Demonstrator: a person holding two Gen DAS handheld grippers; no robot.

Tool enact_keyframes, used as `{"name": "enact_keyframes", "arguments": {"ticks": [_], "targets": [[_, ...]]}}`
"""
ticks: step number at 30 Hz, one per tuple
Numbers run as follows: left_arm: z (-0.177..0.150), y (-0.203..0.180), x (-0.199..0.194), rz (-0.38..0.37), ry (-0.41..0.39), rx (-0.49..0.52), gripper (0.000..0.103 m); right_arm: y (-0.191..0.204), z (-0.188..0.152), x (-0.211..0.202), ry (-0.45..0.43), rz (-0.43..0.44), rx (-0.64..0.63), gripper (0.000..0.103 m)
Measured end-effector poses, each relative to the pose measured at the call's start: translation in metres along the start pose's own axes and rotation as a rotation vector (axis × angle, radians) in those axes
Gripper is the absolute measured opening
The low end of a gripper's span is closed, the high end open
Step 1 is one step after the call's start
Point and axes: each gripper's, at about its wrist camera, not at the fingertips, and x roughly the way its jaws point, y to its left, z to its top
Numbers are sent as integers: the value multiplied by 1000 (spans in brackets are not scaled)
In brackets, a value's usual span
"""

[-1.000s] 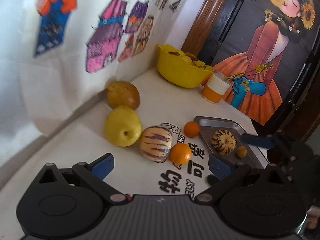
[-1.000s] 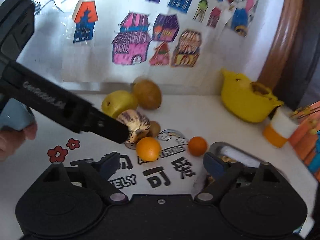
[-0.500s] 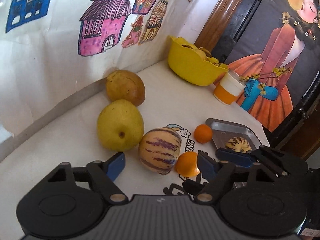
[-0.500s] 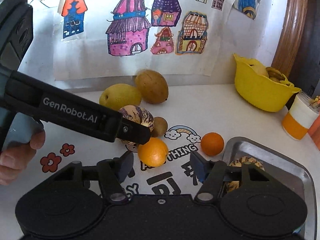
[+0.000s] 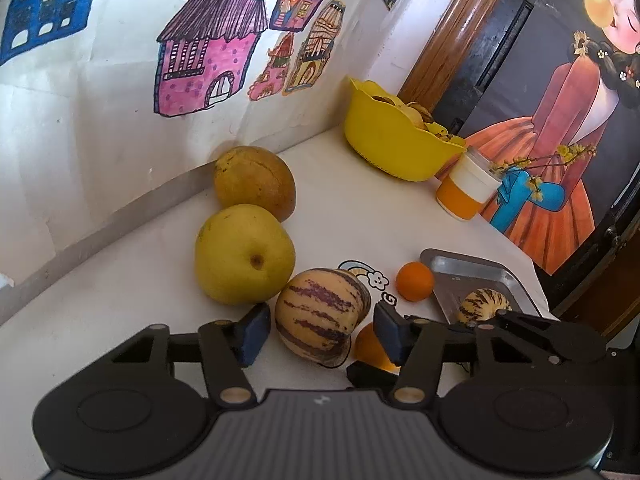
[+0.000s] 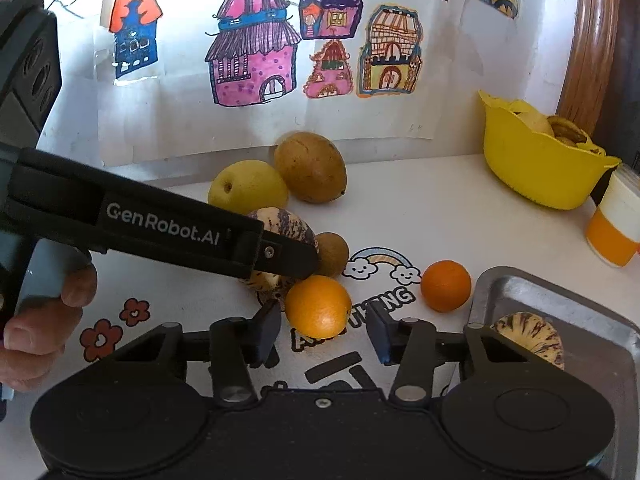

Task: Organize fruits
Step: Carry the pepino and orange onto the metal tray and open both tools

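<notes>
both grippers closing in on fruit at once

the left gripper (image 5: 318,334) is pushing forward now, and a second ago it was hanging well back from the fruit. its jaws are spread wide and straddling the striped melon (image 5: 322,314), one blue pad on each flank with a sliver of daylight on both sides, so nothing is gripped yet. the melon is sitting on the white table (image 5: 360,208), touching the yellow pear (image 5: 244,254), with the brown pear (image 5: 254,182) just behind.

over on the other side, the right gripper (image 6: 322,330) is also coming in, jaws open, and the near orange (image 6: 318,306) is sitting just ahead of the gap between its pads. it was farther off a moment back. whether the pads are already level with the fruit is hard to call through the fisheye.

the metal tray (image 6: 600,320) is already holding one striped melon (image 6: 528,336), and the small orange (image 6: 445,286) is waiting just beside its rim. a small brown fruit (image 6: 332,254) is tucked behind the left gripper's finger.

so the approach looks finished on both sides, and the squeeze is probably next. the two tools are working very near each other, so a bump looks like the risk.
</notes>
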Motion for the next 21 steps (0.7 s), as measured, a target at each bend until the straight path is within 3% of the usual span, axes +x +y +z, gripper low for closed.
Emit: {"name": "enact_keyframes", "arguments": {"ticks": [5, 21], "targets": [[-1, 4, 1, -16, -9, -14, 56, -2, 0, 0, -4, 19, 20, 38], [-7, 6, -10, -21, -2, -22, 55, 4, -13, -32, -9, 16, 64, 38]]}}
